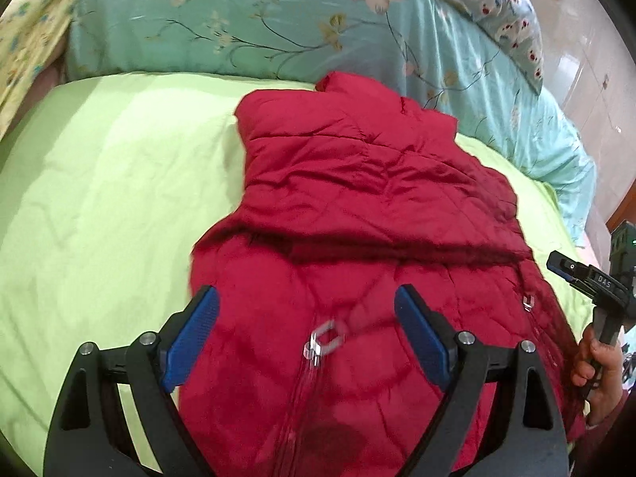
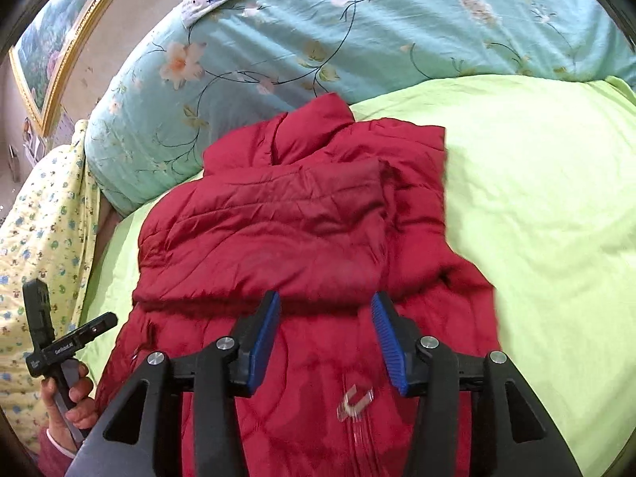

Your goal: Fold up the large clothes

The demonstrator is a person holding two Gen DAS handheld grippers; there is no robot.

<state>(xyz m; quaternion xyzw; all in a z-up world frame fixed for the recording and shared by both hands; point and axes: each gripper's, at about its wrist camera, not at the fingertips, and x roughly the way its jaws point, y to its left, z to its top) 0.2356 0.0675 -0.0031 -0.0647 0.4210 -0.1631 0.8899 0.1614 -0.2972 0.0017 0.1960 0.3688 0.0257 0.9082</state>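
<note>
A red quilted jacket (image 1: 357, 206) lies on the light green bed sheet (image 1: 103, 198), its sleeves folded across the body and its collar toward the pillows. A clear zipper pull (image 1: 324, 340) sits on its front. My left gripper (image 1: 306, 314) is open and empty, hovering over the jacket's lower part. In the right wrist view the jacket (image 2: 286, 230) fills the centre. My right gripper (image 2: 326, 318) is open and empty above the lower front, near the zipper pull (image 2: 353, 399). The right gripper's body shows at the left wrist view's right edge (image 1: 596, 278).
A teal floral quilt (image 1: 246, 20) is piled along the far side of the bed. A yellow patterned blanket (image 2: 43, 230) lies at one side. A framed picture (image 2: 59, 39) hangs on the wall. The other gripper's body (image 2: 51, 342) shows at lower left.
</note>
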